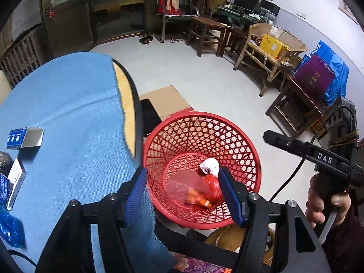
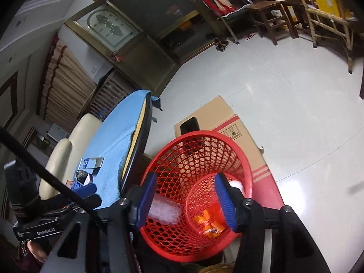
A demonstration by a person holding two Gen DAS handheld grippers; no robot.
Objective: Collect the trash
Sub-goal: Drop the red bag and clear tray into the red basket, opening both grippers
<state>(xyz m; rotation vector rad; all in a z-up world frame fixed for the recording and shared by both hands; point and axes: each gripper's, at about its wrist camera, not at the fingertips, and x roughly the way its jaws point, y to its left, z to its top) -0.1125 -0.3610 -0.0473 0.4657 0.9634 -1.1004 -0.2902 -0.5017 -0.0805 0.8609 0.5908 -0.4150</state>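
Observation:
A red mesh basket (image 1: 238,141) stands on the floor beside the blue-clothed table (image 1: 68,104); it also shows in the right wrist view (image 2: 227,150). Inside lie a red plastic bag with orange pieces (image 1: 209,191) and a white crumpled wad (image 1: 210,165). My left gripper (image 1: 182,192) is open and empty above the basket. My right gripper (image 2: 184,201) is open above the basket; a blurred clear wrapper (image 2: 163,211) is falling just below its left finger. On the table lie a blue and silver box (image 1: 25,137), a white box (image 1: 16,177) and a blue wrapper (image 1: 10,229).
A cardboard box (image 1: 168,100) with a black phone (image 1: 149,116) on it sits on the floor behind the basket. Wooden chairs and tables (image 1: 268,59) line the far wall. A cream chair (image 2: 68,141) stands by the table's far side.

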